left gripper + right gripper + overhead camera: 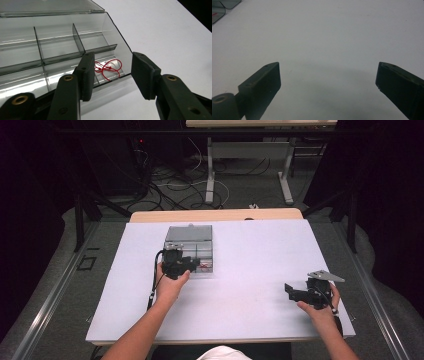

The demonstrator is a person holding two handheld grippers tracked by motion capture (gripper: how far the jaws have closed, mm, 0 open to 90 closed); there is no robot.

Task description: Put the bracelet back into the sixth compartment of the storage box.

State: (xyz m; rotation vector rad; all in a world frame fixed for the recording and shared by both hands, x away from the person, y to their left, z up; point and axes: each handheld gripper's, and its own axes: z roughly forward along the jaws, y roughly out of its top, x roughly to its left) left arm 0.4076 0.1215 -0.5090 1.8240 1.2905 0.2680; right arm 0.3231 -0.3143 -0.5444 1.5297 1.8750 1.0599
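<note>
A clear plastic compartment box [191,251] lies on the white table, its lid [189,233] folded open at the back. A red string [109,68] is looped in the box's near right compartment and shows as a red speck [204,265] in the high view. My left gripper [190,265] hovers at the box's near edge. In the left gripper view it [113,75] is open, its jaws standing on either side of the string's compartment with nothing between them. My right gripper [291,291] rests far to the right, open wide [328,80] over bare table.
The box's other compartments [57,40] look empty. A corner of the box [218,10] shows at the top left of the right gripper view. The white table top [250,250] spreads between the two hands. Beyond the table are cables and desk legs [210,175] on the floor.
</note>
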